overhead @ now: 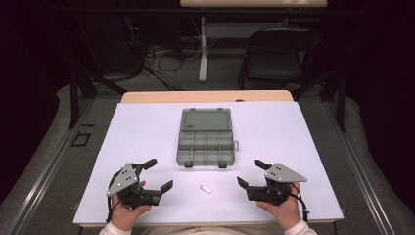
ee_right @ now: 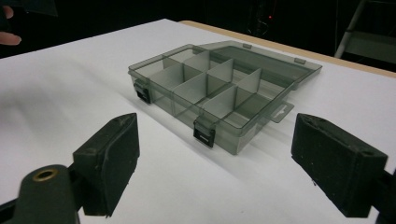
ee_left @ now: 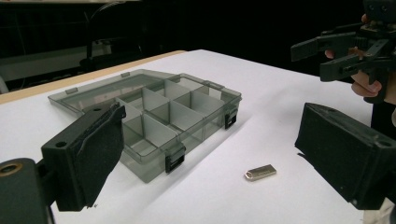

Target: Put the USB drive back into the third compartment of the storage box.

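a dark room surrounds the white table [overhead: 147, 132], with a folding chair [overhead: 274, 58] and loose cables [overhead: 161, 58] on the floor in the upper part of the high view. near the centre of that frame sits a smoky grey organizer box [overhead: 205, 137], its lid laid flat back toward the top of the frame and its divided compartments exposed; two black latches face the lower edge. in the left gripper view the box [ee_left: 154, 116] fills the middle left, and in the right gripper view the box [ee_right: 224, 88] sits in the upper centre; the compartments that can be seen look bare.

a small silver usb stick [overhead: 205, 189] lies flat on the table in the lower centre of the high view, below the box and between the two tools, touching neither. in the left gripper view the stick [ee_left: 260, 172] rests in the lower centre right, just in front of the box's near corner.

the left gripper [overhead: 157, 174] is at the lower left of the high view, held in a hand [overhead: 128, 208], jaws spread wide with nothing between them. the right gripper [overhead: 248, 172] is at the lower right, likewise spread wide and holding nothing, and it also appears at the upper right of the left gripper view [ee_left: 327, 58].
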